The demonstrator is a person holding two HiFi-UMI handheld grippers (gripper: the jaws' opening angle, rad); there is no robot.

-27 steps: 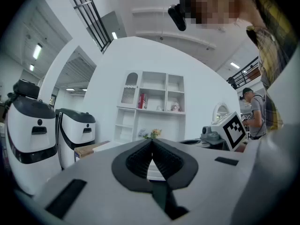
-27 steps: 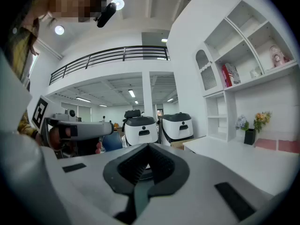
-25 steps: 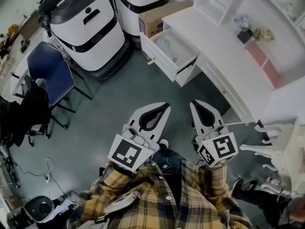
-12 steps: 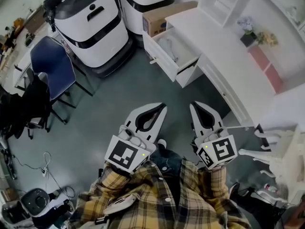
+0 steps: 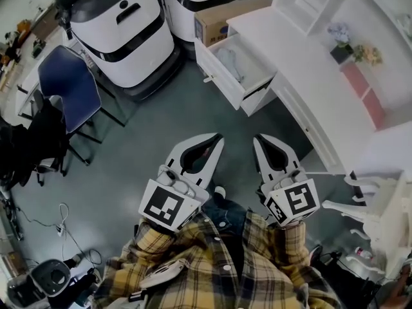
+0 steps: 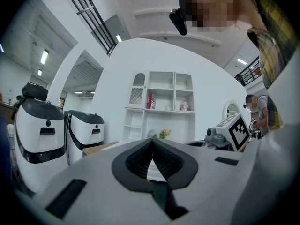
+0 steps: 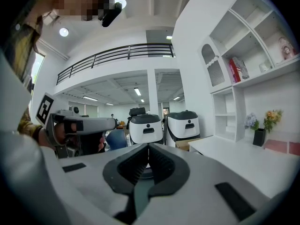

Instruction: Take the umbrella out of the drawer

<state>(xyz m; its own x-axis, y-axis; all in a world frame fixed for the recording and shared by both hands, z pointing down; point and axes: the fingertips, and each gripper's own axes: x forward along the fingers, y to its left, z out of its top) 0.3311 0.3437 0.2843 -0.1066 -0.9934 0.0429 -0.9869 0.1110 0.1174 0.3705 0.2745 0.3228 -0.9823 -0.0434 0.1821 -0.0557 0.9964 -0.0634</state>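
The left tongs (image 5: 217, 138) and the right tongs (image 5: 257, 138) are held side by side in front of the person's plaid shirt (image 5: 212, 266). They point roughly level over the floor (image 5: 154, 131). Both are closed tight with nothing between the jaws. The umbrella (image 5: 230, 63), a pale bundle, lies in the open drawer (image 5: 224, 82) of the white counter (image 5: 302, 60), well apart from both tongs.

Bright, even light from ceiling lamps (image 7: 120, 3) — heavy fisheye warping, dark vignetted corners, mild blur.
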